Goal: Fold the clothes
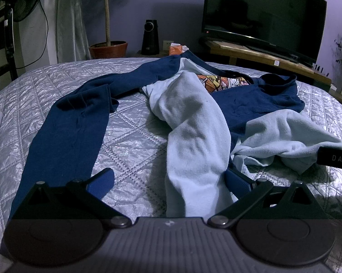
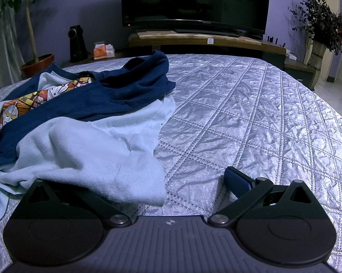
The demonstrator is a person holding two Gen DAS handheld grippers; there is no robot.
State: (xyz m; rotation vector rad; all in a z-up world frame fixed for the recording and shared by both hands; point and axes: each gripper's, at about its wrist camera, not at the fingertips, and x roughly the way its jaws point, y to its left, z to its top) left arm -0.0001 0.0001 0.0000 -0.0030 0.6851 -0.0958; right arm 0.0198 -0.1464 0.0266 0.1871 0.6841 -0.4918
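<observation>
A navy and light blue sweatshirt (image 1: 250, 100) with a cartoon print (image 1: 225, 82) lies crumpled on the bed; it also shows in the right wrist view (image 2: 84, 113). One navy sleeve (image 1: 64, 132) stretches toward the near left. A light blue sleeve (image 1: 193, 141) runs down between the jaws of my left gripper (image 1: 168, 182), which is open around it. My right gripper (image 2: 168, 184) is open at the garment's light blue edge (image 2: 116, 173), which covers its left finger; its right fingertip (image 2: 235, 182) rests over bare quilt.
The silver quilted bedspread (image 2: 250, 113) covers the bed, bare to the right of the garment. Beyond the far edge stand a TV (image 2: 193, 0) on a wooden stand, a black speaker (image 2: 76, 43), a tissue box (image 2: 103, 50) and a potted plant (image 1: 108, 45).
</observation>
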